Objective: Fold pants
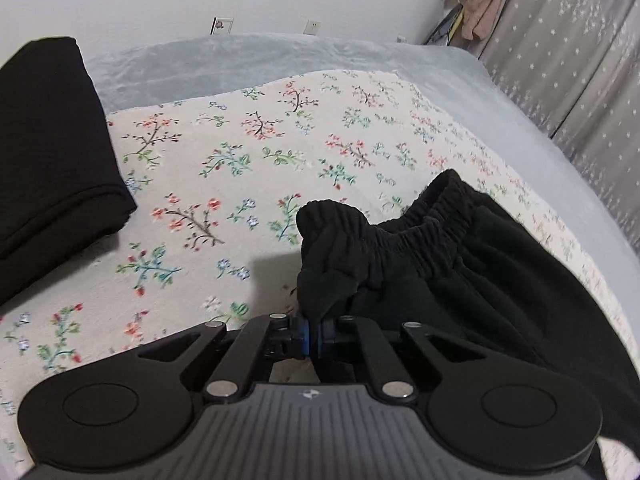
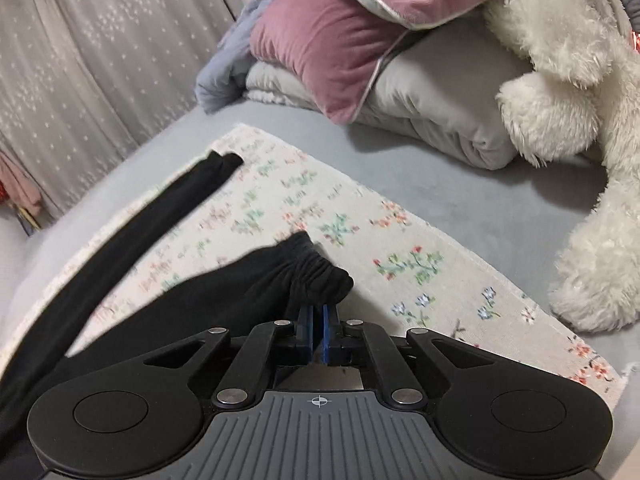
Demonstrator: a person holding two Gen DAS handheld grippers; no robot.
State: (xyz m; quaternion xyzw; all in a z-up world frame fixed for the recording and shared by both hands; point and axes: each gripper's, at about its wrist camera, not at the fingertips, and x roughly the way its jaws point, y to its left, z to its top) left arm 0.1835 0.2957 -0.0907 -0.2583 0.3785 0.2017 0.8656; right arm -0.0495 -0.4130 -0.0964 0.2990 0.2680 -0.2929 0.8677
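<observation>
Matt black fleecy cloth pants lie on a flower-printed woven cotton sheet.

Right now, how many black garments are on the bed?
2. The pants, waistband pinched by both grippers, on the floral sheet; a folded black garment lies far left. More may be hidden.

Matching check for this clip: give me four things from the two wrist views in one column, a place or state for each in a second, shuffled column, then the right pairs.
1. left gripper
2. folded black garment
3. white plush toy
4. pink pillow

A. leans on the bedding pile
B. lies apart at the left of the floral cloth
C. shut on the pants' waistband
D. on top of the grey folded bedding

Pairs: 1-C, 2-B, 3-A, 4-D
</observation>
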